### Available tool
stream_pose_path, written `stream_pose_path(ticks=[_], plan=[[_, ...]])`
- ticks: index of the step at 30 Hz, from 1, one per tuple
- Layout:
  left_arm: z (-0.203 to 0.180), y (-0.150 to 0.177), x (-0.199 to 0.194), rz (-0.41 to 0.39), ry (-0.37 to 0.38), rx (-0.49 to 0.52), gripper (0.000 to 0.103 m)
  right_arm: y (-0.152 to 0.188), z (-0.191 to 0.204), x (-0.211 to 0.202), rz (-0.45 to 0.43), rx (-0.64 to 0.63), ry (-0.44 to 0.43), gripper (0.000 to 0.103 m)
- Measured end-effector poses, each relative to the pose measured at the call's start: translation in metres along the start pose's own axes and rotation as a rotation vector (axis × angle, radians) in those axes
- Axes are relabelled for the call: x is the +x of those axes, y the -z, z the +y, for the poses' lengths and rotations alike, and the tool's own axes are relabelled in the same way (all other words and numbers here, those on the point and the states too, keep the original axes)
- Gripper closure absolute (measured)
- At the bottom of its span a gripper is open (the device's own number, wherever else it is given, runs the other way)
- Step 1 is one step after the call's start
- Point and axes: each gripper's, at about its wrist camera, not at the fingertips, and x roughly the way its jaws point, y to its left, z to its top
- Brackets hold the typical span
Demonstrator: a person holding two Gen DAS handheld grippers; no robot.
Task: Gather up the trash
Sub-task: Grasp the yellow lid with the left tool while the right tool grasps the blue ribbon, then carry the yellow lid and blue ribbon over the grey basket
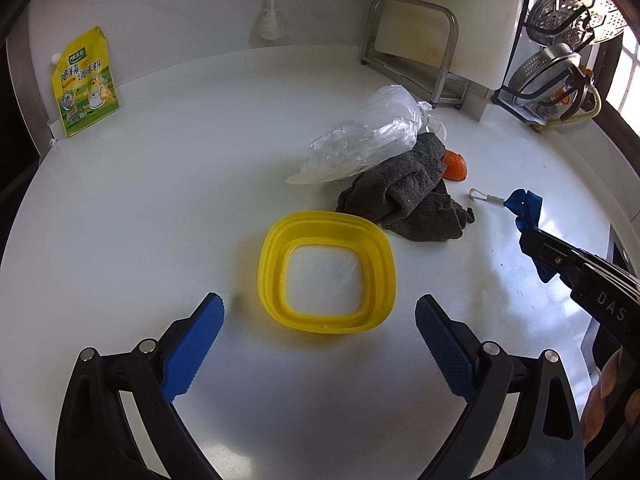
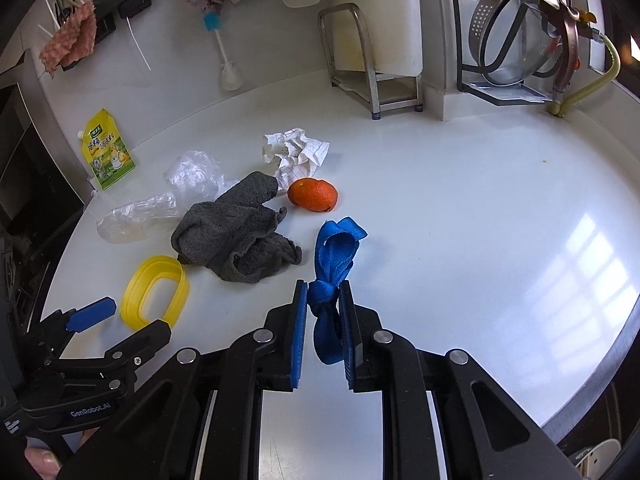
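Observation:
My right gripper (image 2: 324, 286) is shut on the knot of a blue fabric strap (image 2: 336, 248), and its loops stick out past the fingertips just above the white counter (image 2: 480, 220). In the left wrist view the same gripper (image 1: 532, 240) comes in from the right with the strap (image 1: 524, 204). My left gripper (image 1: 320, 312) stands open and holds nothing, one finger on each side of the near part of a yellow plastic ring (image 1: 272, 268). Beyond the ring lie a grey cloth (image 1: 404, 196), a clear plastic bag (image 1: 368, 136), an orange fruit (image 2: 313, 194) and crumpled checked paper (image 2: 296, 152).
A yellow seasoning pouch (image 1: 84, 84) leans at the back left. A metal board stand (image 1: 412, 48) and a rack of steel strainers (image 1: 560, 60) fill the back right. A small metal clip (image 1: 484, 197) lies near the strap. The counter's edge (image 2: 600, 380) curves at the right.

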Motion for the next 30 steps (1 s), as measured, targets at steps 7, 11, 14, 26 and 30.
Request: stream_pose_path(ticks=[7,11,14,26,30], plan=[[-0.002,-0.010,0.016,0.047,-0.036,-0.012,0.008,-0.003,-0.010,-0.003,-0.014,0.025,-0.025,0.088],[-0.001,-0.013,0.021,0.053,-0.054,-0.013,0.009,-0.003,-0.011,-0.004,-0.017,0.028,-0.032,0.088],[-0.004,-0.013,0.020,0.045,-0.072,0.005,0.019,-0.003,-0.011,-0.004,-0.018,0.031,-0.033,0.088],[-0.006,-0.009,0.009,0.012,-0.028,0.026,0.036,-0.002,-0.010,-0.004,-0.028,0.019,-0.028,0.088],[-0.005,-0.005,-0.005,-0.023,-0.028,0.038,0.036,-0.001,-0.008,-0.009,-0.041,0.011,-0.026,0.088]])
